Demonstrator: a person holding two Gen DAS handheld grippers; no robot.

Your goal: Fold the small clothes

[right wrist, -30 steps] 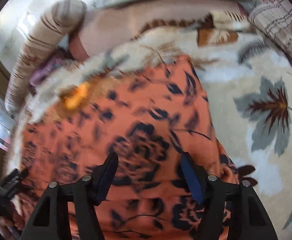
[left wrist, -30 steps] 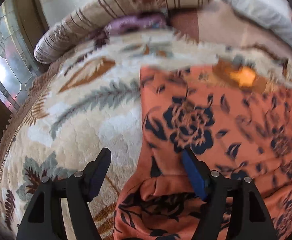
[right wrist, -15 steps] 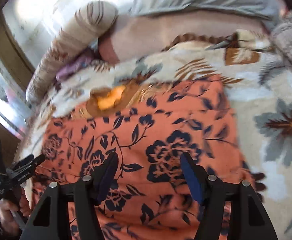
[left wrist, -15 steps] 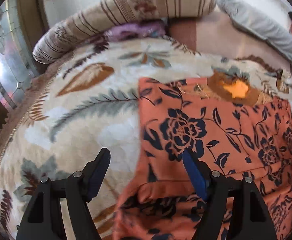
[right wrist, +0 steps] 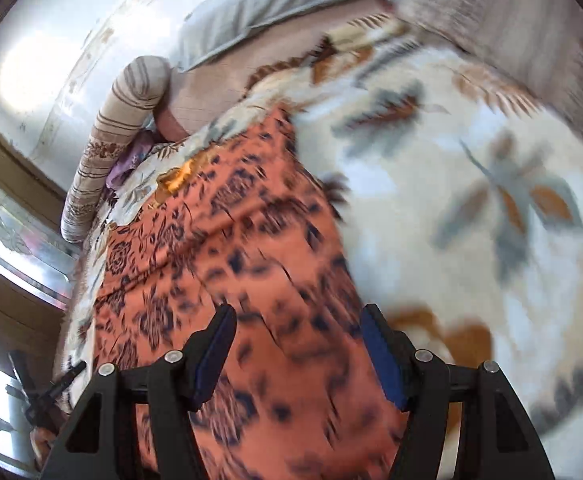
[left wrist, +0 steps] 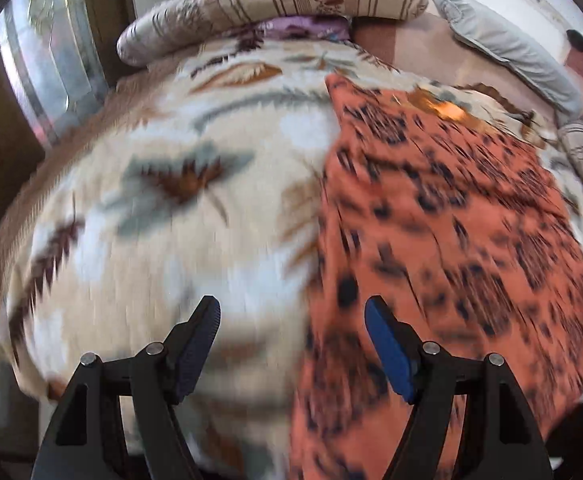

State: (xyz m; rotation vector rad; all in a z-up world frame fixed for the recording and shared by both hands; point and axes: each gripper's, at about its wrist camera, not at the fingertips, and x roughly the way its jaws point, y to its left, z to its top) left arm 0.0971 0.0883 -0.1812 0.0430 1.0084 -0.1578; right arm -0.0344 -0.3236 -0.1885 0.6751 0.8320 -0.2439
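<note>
An orange garment with a dark blue flower print (left wrist: 443, 232) lies spread flat on a cream blanket with leaf patterns (left wrist: 179, 208). In the left wrist view my left gripper (left wrist: 291, 338) hangs open above the garment's left edge, one finger over the blanket and one over the cloth, nothing between them. In the right wrist view the same garment (right wrist: 227, 264) runs down the middle. My right gripper (right wrist: 297, 344) is open above its right edge with nothing held. Both views are blurred by motion.
A striped bolster (left wrist: 275, 8) and a grey pillow (left wrist: 507, 48) lie along the far side by the wall. A window (left wrist: 47, 64) stands at the left. The other gripper (right wrist: 47, 396) shows at the lower left of the right wrist view. The blanket (right wrist: 471, 208) extends right.
Both grippers have pulled back across the bed, the left toward the garment's left edge, the right toward its right edge. More of the blanket shows beside the garment. The jaws stay the same width.
</note>
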